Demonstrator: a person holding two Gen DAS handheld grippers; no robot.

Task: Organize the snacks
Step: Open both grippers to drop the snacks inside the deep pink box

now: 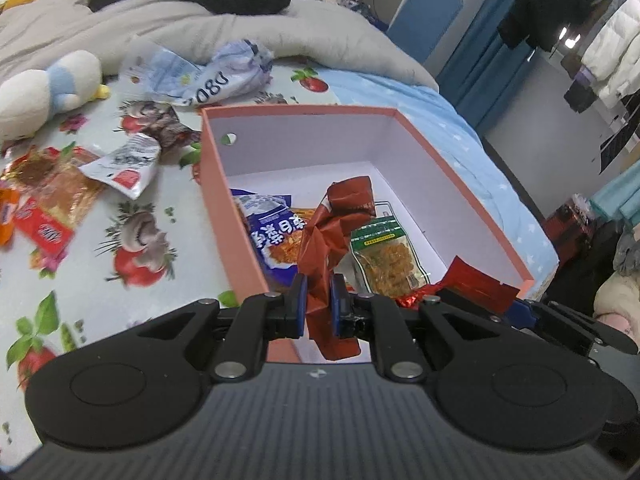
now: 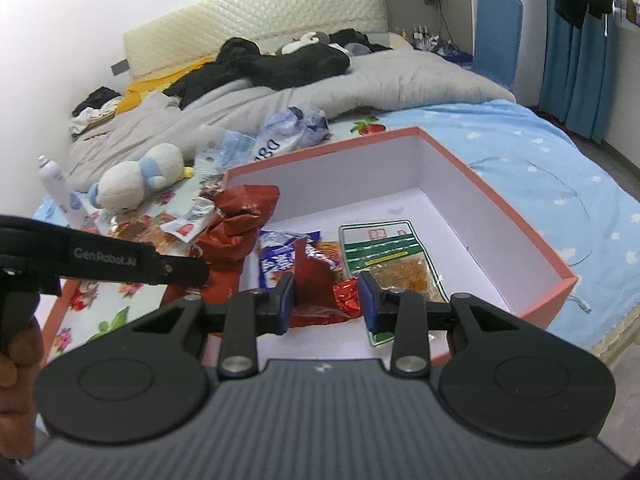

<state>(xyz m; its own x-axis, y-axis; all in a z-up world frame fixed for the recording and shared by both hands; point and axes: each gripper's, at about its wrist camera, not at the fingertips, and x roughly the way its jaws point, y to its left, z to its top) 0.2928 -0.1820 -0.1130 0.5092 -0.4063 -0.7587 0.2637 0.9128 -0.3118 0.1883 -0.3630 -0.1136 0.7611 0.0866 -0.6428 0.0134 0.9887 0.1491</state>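
Snagging was our main concern. We held the crumpled red packet (image 1: 336, 236) clenched in the left gripper (image 1: 319, 300) above the pink box (image 1: 232, 216); our right gripper (image 2: 326, 300) stood released over a small red wrapper (image 2: 346, 294), which an early release could bury.

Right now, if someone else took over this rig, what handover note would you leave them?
Left gripper: shut on a crumpled dark red snack bag, held over the pink box.
Right gripper: open, above a shiny red snack pack in the box.
Done: blue snack bag and green-labelled dried fruit pack are in the box.
Left: release the red bag, then collect the loose packets on the bedsheet.
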